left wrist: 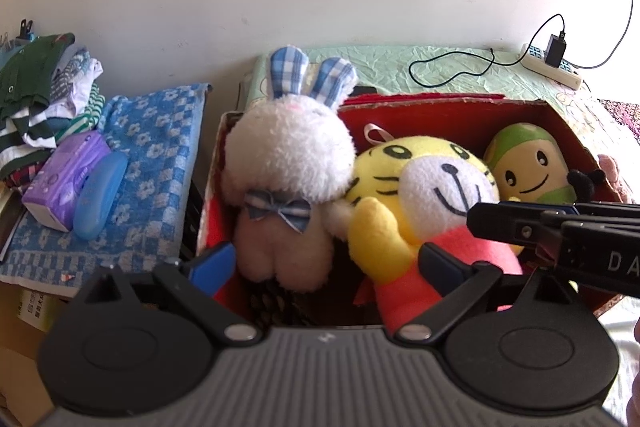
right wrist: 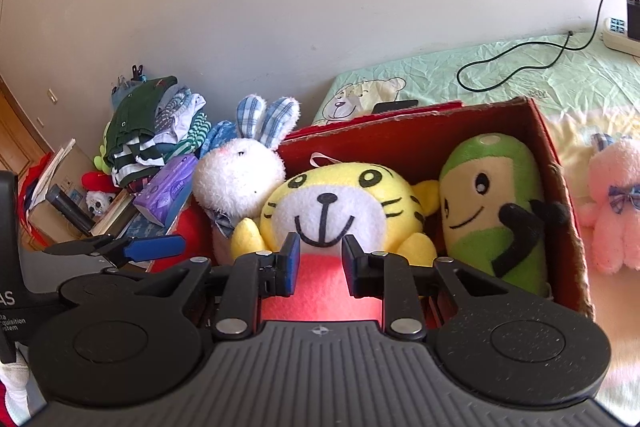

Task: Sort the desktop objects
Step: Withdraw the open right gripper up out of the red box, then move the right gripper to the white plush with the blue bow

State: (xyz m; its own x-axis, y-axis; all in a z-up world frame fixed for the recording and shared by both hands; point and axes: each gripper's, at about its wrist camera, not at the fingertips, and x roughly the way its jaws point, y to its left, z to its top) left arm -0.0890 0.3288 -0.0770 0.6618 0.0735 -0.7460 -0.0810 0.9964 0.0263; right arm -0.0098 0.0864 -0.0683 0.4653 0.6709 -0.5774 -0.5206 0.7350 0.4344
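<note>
A red cardboard box (left wrist: pixel 560 119) (right wrist: pixel 552 147) holds three plush toys: a white rabbit (left wrist: pixel 288 163) (right wrist: pixel 236 175) with blue checked ears at the left, a yellow tiger (left wrist: pixel 432 183) (right wrist: pixel 340 195) in a red outfit in the middle, and a green bean-shaped doll (left wrist: pixel 528 167) (right wrist: pixel 492 203) at the right. My left gripper (left wrist: pixel 326 259) is open, its fingers spread on either side of the rabbit's legs and the tiger's arm. My right gripper (right wrist: pixel 320 263) hovers over the tiger's red body with its jaws partly apart and nothing held.
A pink plush (right wrist: pixel 616 203) lies on the bed right of the box. A blue glasses case (left wrist: pixel 100 199) and a purple tissue pack (left wrist: pixel 64 179) lie on a blue towel (left wrist: pixel 160 155) beside a clothes pile (left wrist: pixel 44 95). A power strip (left wrist: pixel 552 67) with a cable sits at the back.
</note>
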